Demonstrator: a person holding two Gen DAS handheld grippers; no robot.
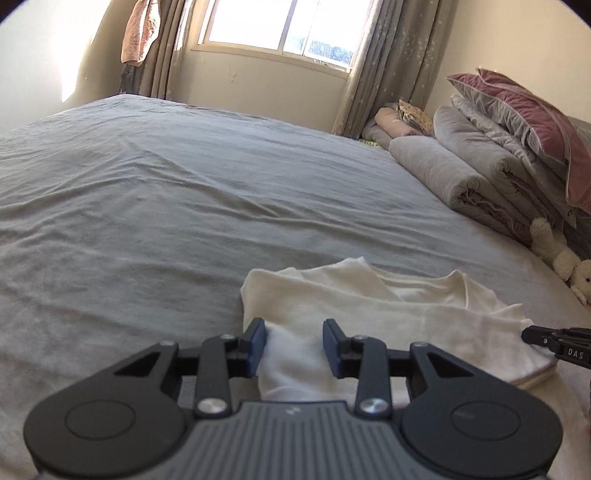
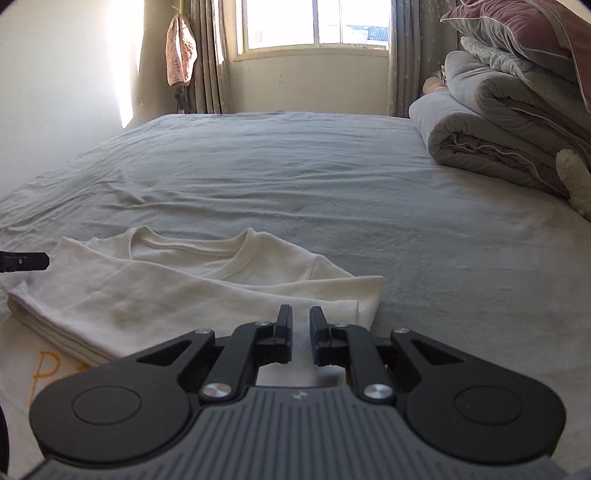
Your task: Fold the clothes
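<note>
Folded shirt [image 2: 177, 291] near bed [image 2: 332, 177] edge, open sheet beyond.

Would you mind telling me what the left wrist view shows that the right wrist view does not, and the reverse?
Only the left wrist view shows small folded bundles by the curtain, and the stuffed toy nearly whole. Only the right wrist view shows orange lettering on white fabric beneath the folded cream shirt. Both share the shirt, the grey bedsheet, the window, the folded grey duvet and the hanging pink cloth.
</note>
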